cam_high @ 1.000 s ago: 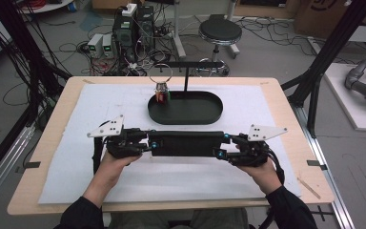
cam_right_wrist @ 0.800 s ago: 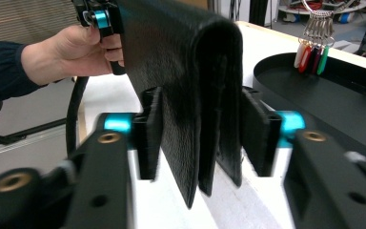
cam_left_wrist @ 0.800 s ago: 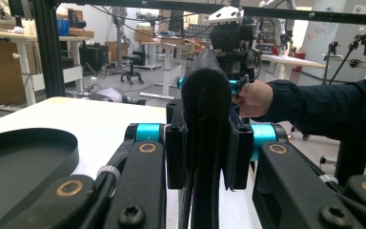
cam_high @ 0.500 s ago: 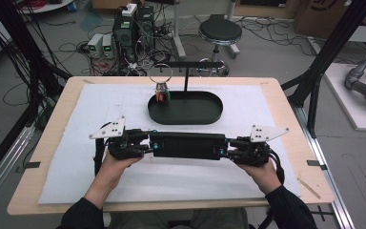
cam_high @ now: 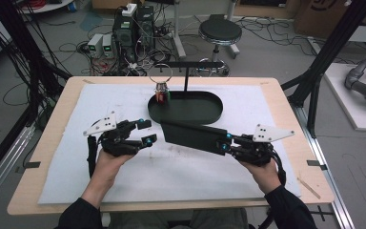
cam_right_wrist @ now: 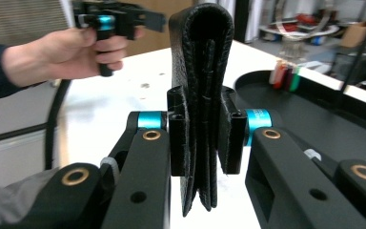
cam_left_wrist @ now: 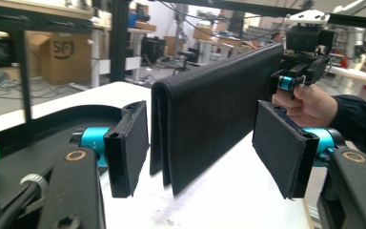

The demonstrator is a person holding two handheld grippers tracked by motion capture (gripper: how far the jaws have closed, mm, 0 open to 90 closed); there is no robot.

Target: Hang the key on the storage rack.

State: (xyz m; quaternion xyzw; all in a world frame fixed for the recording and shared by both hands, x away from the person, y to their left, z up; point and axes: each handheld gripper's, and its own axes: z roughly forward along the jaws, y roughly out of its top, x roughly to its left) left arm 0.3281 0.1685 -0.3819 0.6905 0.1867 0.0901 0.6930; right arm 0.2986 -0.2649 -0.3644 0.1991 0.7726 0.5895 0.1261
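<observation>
**Black wallet clamped in my right gripper, left jaws let go**

My right gripper [cam_high: 225, 145] is clamped on one end of a long black folded wallet [cam_high: 193, 135], its flat pads squeezing the layered edges together. In the right gripper view the wallet [cam_right_wrist: 201, 95] stands on edge between my jaws, a rounded fold at the top, thin stacked leaves below, with a fine pebbled grain like leather.

My left gripper [cam_high: 145, 131] has just been opening; its jaws now stand wide and grip nothing. In the left gripper view the free end of the wallet [cam_left_wrist: 205, 109] lies between the two rectangular, matte black pads [cam_left_wrist: 129, 145] without touching either.

The wallet hangs over the white table mat [cam_high: 100, 186], which looks soft and slightly scuffed, just in front of the dark oval tray [cam_high: 209, 112]. The tray has a smooth, low rim, and a small bundle of coloured pieces [cam_high: 162, 95] stands at its far left end.
</observation>
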